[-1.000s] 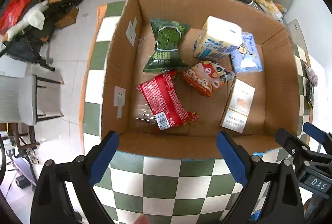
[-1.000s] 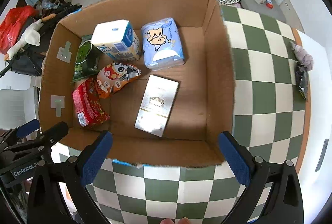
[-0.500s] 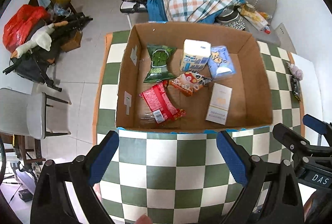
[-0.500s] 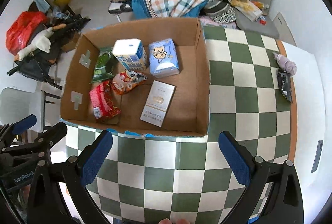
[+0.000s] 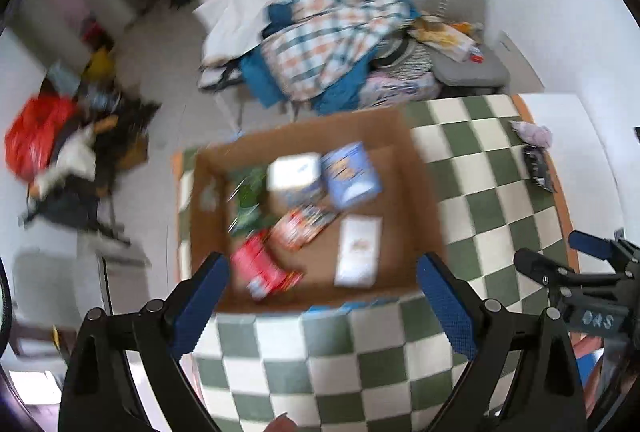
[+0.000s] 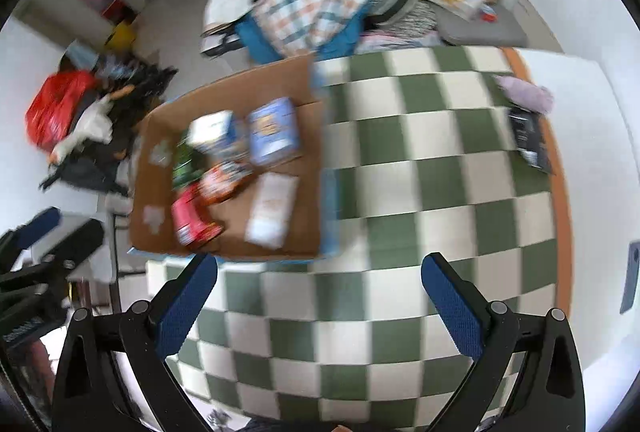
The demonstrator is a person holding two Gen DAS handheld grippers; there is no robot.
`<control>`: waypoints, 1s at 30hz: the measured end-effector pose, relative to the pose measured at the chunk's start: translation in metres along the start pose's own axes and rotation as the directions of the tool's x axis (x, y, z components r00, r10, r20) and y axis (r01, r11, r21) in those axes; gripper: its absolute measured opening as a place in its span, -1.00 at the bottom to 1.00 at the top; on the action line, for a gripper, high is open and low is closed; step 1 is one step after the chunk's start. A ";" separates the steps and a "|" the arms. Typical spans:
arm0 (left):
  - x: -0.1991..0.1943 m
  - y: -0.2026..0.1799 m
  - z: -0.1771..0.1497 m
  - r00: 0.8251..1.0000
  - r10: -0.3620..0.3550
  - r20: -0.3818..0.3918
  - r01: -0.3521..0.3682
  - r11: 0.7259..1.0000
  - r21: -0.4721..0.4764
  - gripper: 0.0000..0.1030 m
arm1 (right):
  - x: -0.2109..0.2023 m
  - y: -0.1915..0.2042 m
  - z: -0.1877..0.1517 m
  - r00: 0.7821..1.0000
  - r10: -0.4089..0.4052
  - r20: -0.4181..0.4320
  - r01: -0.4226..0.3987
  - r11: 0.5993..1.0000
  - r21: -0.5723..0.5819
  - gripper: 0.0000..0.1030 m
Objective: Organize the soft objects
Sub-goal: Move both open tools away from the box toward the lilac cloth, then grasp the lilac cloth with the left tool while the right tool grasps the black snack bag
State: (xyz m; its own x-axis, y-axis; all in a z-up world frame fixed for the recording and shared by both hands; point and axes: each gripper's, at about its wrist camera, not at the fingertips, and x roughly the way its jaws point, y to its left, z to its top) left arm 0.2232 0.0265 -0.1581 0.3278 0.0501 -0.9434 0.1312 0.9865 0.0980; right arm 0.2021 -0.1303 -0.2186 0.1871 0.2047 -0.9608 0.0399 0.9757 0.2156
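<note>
Both my left gripper (image 5: pixel 322 292) and right gripper (image 6: pixel 320 292) are spread wide and hold nothing. In the last second I have pulled up and back from the box (image 5: pixel 424 191), which now sits small at 12 o'clock in the left view and 10 o'clock in the right. The packs (image 5: pixel 348 173) lie inside it, blurred; to me the sorting looks finished, apart from two scraps (image 6: pixel 524 93) at 2 o'clock on the table (image 6: pixel 400 211)
</note>
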 end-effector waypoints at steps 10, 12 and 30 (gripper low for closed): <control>0.093 -0.186 0.116 0.997 0.047 -0.062 -0.024 0.946 0.324 0.87 | 0.069 -0.240 0.079 0.990 -0.124 -0.061 0.136 0.947 0.292 1.00; 0.113 -0.210 0.128 0.995 0.054 -0.087 -0.020 0.936 0.351 0.87 | 0.096 -0.271 0.094 0.989 -0.112 -0.099 0.138 0.939 0.316 0.98; 0.224 -0.388 0.175 0.980 0.060 -0.191 0.071 0.789 0.610 0.87 | 0.167 -0.380 0.089 0.966 -0.114 -0.231 0.185 0.933 0.310 -0.15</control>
State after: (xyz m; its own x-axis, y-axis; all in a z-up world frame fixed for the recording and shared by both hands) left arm 0.4090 -0.3728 -0.3517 0.1504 0.1376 -0.9790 0.6976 0.6869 0.2037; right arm 0.3054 -0.4735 -0.4456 -0.0507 0.1043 -0.9933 0.3758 0.9234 0.0778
